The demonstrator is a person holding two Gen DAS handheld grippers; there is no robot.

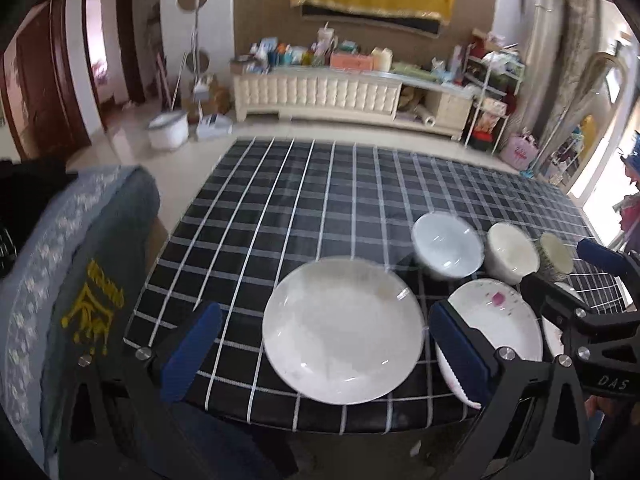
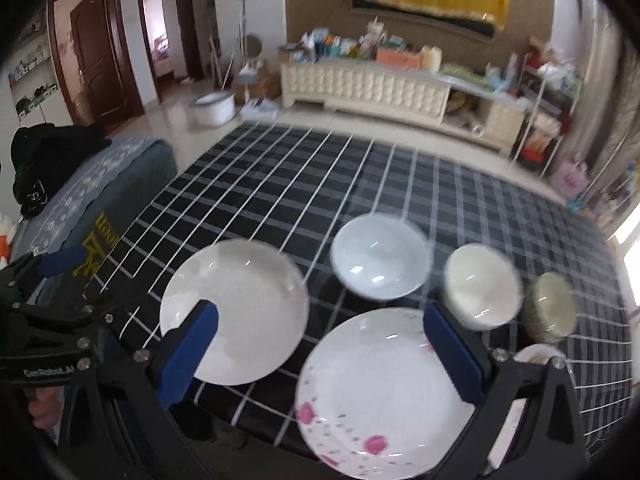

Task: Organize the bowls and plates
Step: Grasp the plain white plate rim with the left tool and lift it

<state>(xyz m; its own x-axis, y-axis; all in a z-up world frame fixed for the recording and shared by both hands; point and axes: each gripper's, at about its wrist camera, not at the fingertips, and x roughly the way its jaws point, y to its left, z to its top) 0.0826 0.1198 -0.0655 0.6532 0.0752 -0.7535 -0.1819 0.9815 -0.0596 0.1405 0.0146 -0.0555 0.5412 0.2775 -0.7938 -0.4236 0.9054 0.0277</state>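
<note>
Right wrist view: both grippers gape, empty; flowered plate [image 2: 384, 392] overhangs the table [image 2: 280, 184] edge — a clumsy nudge could tip it off.

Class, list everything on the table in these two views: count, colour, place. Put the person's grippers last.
Table: one, black-and-white checked cloth.
Plain plate: one, white, near edge, left.
Flowered plate: one, white with pink flowers, near edge, right of the plain plate.
White bowl: one, behind the plates.
Cream bowl: one, right of the white bowl.
Small bowl: one, greenish, dark outside, farthest right.
Left gripper: open, over the plain plate.
Right gripper: open, over the flowered plate.
</note>
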